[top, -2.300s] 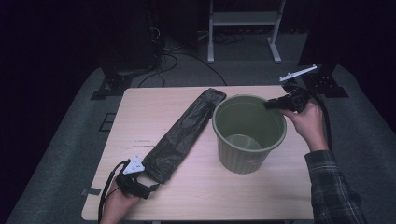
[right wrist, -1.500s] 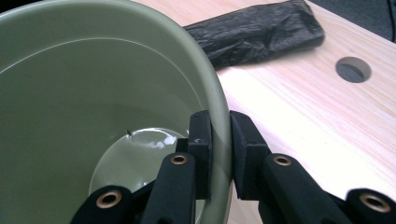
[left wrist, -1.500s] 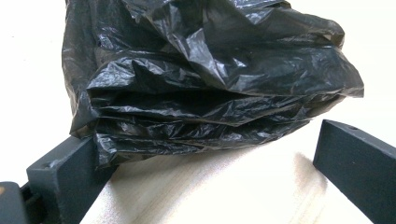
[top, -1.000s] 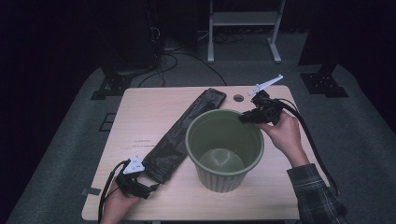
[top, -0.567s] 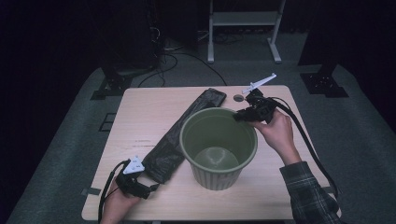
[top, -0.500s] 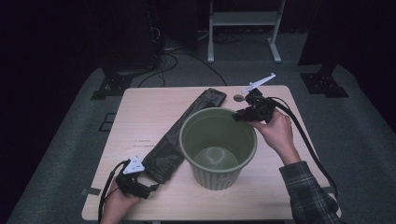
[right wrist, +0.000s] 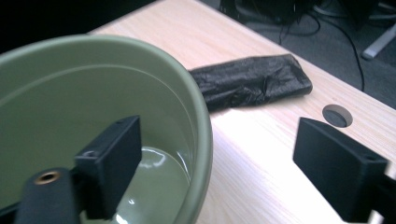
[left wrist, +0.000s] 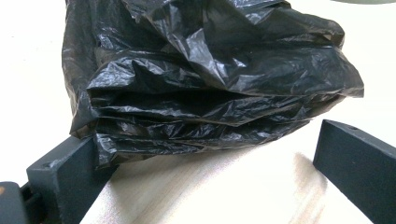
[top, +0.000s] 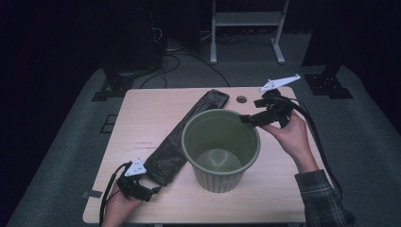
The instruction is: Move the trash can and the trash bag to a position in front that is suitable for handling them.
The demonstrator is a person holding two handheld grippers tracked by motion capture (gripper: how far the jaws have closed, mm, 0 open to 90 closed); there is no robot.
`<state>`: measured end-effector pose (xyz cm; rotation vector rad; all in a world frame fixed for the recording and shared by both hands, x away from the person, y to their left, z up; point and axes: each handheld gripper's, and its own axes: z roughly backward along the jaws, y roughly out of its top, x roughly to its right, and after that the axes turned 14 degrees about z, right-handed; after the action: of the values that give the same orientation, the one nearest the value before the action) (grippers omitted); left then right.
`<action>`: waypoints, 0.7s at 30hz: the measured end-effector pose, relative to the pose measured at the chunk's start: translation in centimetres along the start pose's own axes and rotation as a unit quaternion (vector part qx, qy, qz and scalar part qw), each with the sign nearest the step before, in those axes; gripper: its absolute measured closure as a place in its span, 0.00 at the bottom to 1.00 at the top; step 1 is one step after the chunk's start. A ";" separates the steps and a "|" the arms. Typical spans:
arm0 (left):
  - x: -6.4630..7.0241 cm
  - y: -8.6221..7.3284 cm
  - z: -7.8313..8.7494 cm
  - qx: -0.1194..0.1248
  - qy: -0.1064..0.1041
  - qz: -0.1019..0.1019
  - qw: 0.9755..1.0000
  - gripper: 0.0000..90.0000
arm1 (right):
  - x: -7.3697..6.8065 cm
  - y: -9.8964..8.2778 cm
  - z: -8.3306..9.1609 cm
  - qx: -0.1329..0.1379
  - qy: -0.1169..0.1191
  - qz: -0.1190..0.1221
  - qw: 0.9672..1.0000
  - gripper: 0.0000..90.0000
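Since earlier frame the round green plastic bin (top: 221,147) shifted toward table centre & right gripper (right wrist: 215,172) just spread off its rim, while left gripper (left wrist: 210,182) stands wide beside folded black plastic bag (left wrist: 205,70).

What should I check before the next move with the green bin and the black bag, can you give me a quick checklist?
1. Right tool let go of the green bin: ok, its jaws have just been opening and straddle the rim without pressing it.
2. Bin upright on the table: ok.
3. Bin empty inside: ok, bare bottom visible.
4. Black bag between the left tool's jaws: ok, its folded end lies there.
5. Left tool gripping the bag: not ok, jaws stand wide; one touches the bag, the other is clear.
6. Bag unfolded for lining: not ok, it lies folded flat beside the bin.
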<state>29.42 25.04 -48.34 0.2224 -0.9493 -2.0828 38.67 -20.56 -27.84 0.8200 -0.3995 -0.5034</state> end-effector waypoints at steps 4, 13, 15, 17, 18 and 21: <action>0.0 0.0 0.0 0.000 0.000 0.000 1.000 0.00 | 0.3 -1.2 1.6 0.020 -0.008 -0.015 1.000 0.08; 0.0 0.0 0.0 0.001 0.000 0.001 1.000 0.00 | 0.6 -5.5 4.4 0.033 -0.033 -0.031 0.998 0.00; 0.0 0.0 0.0 0.001 0.000 0.000 1.000 0.00 | 0.8 -6.7 4.9 0.034 -0.039 -0.035 0.998 0.00; 0.0 0.0 0.0 0.001 0.000 0.000 1.000 0.00 | 0.9 -8.1 5.3 0.035 -0.047 -0.037 0.998 0.00; 0.0 0.0 0.0 0.001 0.000 0.000 1.000 0.00 | 0.9 -8.6 5.4 0.034 -0.050 -0.037 0.997 0.00; 0.0 0.0 0.0 0.001 0.000 0.001 1.000 0.00 | 1.0 -10.5 5.7 0.032 -0.050 -0.047 0.997 0.00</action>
<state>29.39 25.01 -48.36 0.2231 -0.9511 -2.0804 33.76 -30.54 -32.29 0.8818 -0.4719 -0.6232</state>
